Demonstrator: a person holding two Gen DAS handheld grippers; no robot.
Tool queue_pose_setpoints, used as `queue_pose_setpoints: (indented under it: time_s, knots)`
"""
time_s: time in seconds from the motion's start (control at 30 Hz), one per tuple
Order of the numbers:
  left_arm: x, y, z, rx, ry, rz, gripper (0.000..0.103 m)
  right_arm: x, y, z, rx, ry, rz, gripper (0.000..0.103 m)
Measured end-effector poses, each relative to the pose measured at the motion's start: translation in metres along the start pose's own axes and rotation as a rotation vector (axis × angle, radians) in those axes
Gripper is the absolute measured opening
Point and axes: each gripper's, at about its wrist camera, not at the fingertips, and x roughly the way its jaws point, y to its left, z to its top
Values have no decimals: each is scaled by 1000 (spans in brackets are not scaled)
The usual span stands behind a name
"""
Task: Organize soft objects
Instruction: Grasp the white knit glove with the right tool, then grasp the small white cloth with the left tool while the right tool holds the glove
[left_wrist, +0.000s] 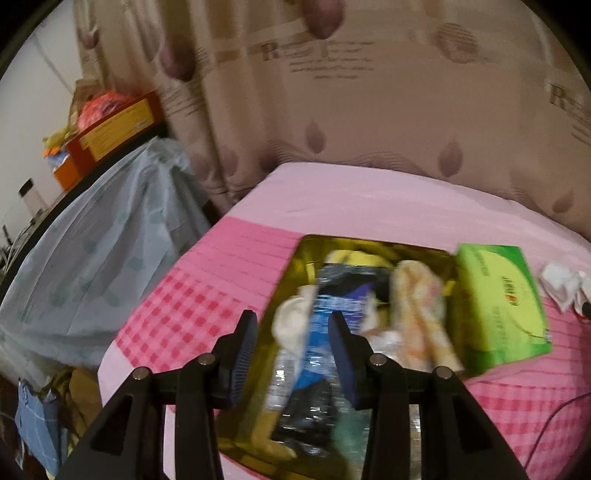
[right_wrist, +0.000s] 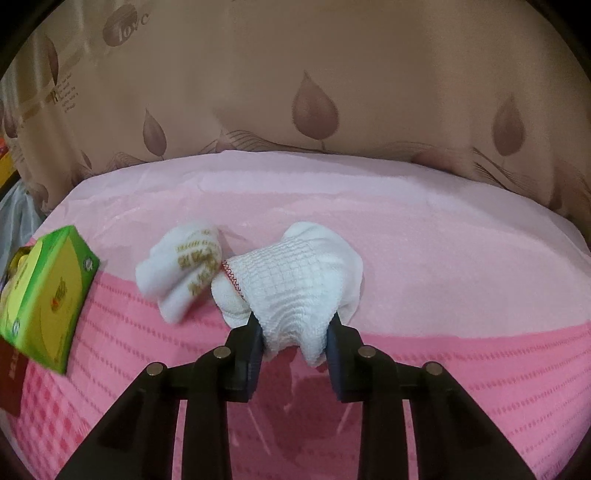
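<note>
My right gripper (right_wrist: 293, 332) is shut on a white waffle-weave cloth (right_wrist: 299, 280) and holds it just above the pink bedspread (right_wrist: 443, 258). A white towel with gold lettering (right_wrist: 181, 266) lies beside it on the left. My left gripper (left_wrist: 291, 332) is open and empty over a gold tray (left_wrist: 306, 251) holding several soft items, among them a cream and orange cloth (left_wrist: 417, 306) and blue and black plastic packets (left_wrist: 321, 332). The white cloths also show at the right edge of the left wrist view (left_wrist: 561, 288).
A green tissue box (left_wrist: 498, 306) stands right of the tray, also at the left of the right wrist view (right_wrist: 44, 295). A brown curtain (right_wrist: 295, 92) hangs behind the bed. Left of the bed are a grey plastic-covered object (left_wrist: 92, 251) and a shelf with boxes (left_wrist: 110, 133).
</note>
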Motion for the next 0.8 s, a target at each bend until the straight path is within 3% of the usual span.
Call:
queue_pose_setpoints:
  time_s: [0.4,0.8]
  knots:
    - [-42,-98,3,154,-41,-187,41,-31,-36,-30,79,-7,-61,27]
    - [-43,-181,11,223,44,-360,41,-54,-71,-50,126,-5,-128,27]
